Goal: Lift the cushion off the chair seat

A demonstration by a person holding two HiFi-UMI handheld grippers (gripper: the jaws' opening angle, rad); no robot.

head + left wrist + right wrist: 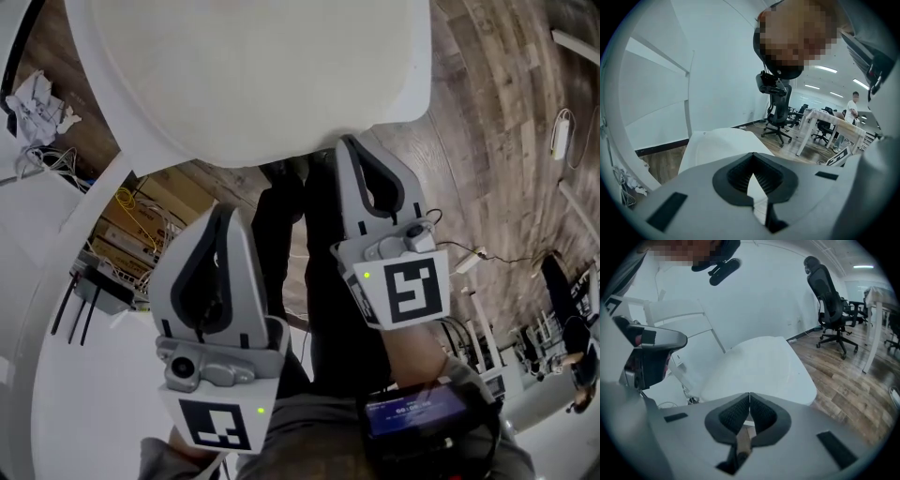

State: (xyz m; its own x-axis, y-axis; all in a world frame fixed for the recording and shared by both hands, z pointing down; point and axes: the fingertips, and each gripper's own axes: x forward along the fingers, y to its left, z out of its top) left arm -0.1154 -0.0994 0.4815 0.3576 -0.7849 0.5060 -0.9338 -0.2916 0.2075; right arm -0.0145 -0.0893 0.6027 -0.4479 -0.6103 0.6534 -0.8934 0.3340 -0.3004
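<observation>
An off-white cushion (pixel 262 66) lies on a white chair seat (pixel 111 105) at the top of the head view. Both grippers hang in front of its near edge, apart from it. My left gripper (pixel 225 212) is lower left, its jaws closed tip to tip with nothing between them. My right gripper (pixel 348 142) is nearer, its tips just short of the cushion's front edge, shut and empty. In the left gripper view the cushion (pixel 717 146) lies beyond the closed tips of the left gripper (pixel 752 154). The right gripper view shows the cushion (pixel 759 364) ahead of the right gripper (pixel 749 393).
Crumpled paper and cables (pixel 36 105) lie on the wood floor at the left. Cardboard with yellow cables (pixel 141 220) sits under the seat. A black office chair (pixel 829 305) stands to the right; a desk with chairs (pixel 825 126) and a standing person (pixel 853 105) are farther off.
</observation>
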